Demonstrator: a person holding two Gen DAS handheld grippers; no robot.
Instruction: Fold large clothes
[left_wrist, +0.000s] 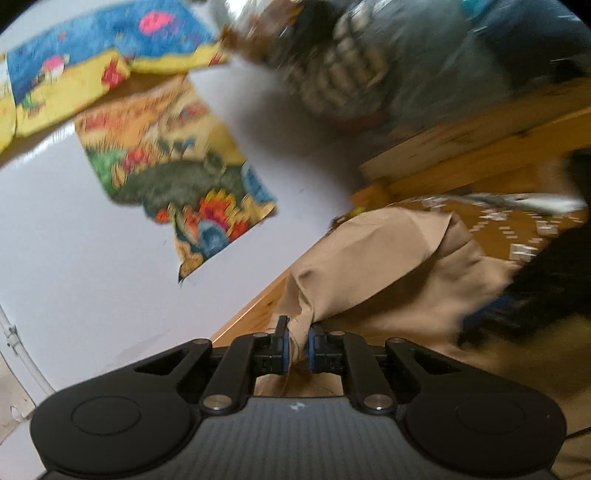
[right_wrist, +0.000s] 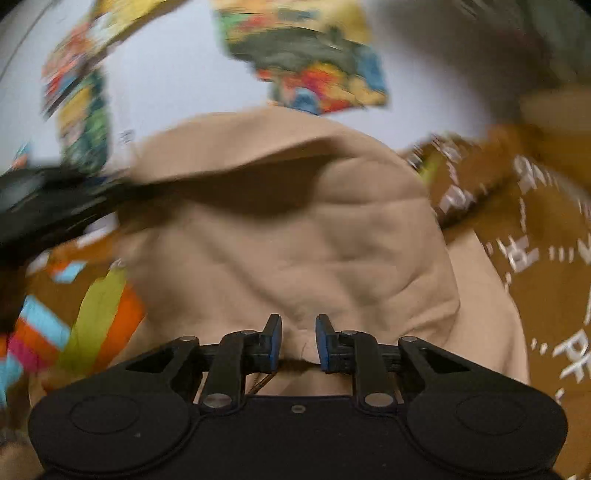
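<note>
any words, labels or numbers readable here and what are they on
Nothing can be quoted with confidence.
White lettering on the brown printed cloth: blurred by motion, single shapes like "R" or "P" at most, no whole word.
The same brown printed cloth in the left wrist view: white marks too small and smeared.
Colourful posters on the white wall: any print is blurred.
Tan garment, left gripper, right gripper: no text visible.

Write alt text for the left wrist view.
The left gripper pinches an edge of a tan garment, which lies bunched over a brown printed cloth. Beyond, colourful posters hang on a white wall; the picture is motion-blurred.
</note>
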